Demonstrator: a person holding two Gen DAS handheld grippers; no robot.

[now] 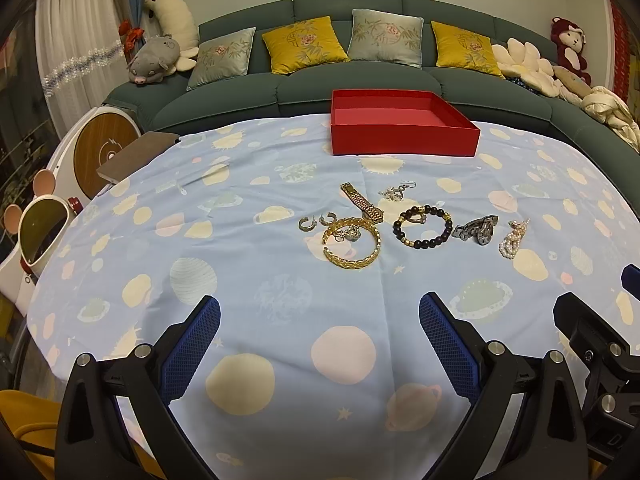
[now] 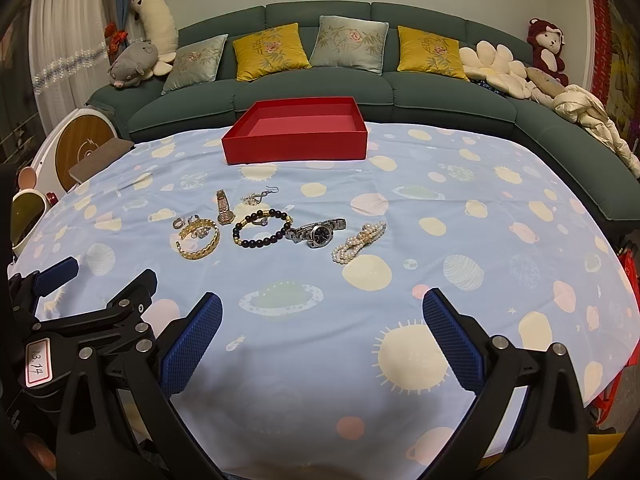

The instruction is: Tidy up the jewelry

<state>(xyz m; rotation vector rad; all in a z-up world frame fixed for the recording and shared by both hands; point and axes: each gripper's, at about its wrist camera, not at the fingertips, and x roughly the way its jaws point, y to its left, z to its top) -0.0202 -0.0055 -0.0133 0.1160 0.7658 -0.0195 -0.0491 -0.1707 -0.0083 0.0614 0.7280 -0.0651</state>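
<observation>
Jewelry lies in a row across the middle of the table: a gold bangle point(image 1: 352, 246) point(image 2: 199, 242) with small rings inside it, a gold watch point(image 1: 361, 202) point(image 2: 223, 208), a dark bead bracelet point(image 1: 422, 226) point(image 2: 262, 228), a silver watch point(image 1: 478, 230) point(image 2: 318, 233), a pearl bracelet point(image 1: 514, 238) point(image 2: 358, 244) and silver earrings point(image 1: 396, 191) point(image 2: 256, 197). An empty red box point(image 1: 404, 142) point(image 2: 296, 146) stands behind them. My left gripper point(image 1: 320, 320) is open near the front edge. My right gripper point(image 2: 322, 316) is open beside it, on its right. Neither holds anything.
The table carries a light blue planet-print cloth point(image 1: 256, 320) point(image 2: 480, 240). A green sofa point(image 1: 400, 84) with cushions and plush toys runs behind it. A brown board point(image 1: 136, 156) pokes out at the table's far left, by a white round appliance point(image 1: 104, 144).
</observation>
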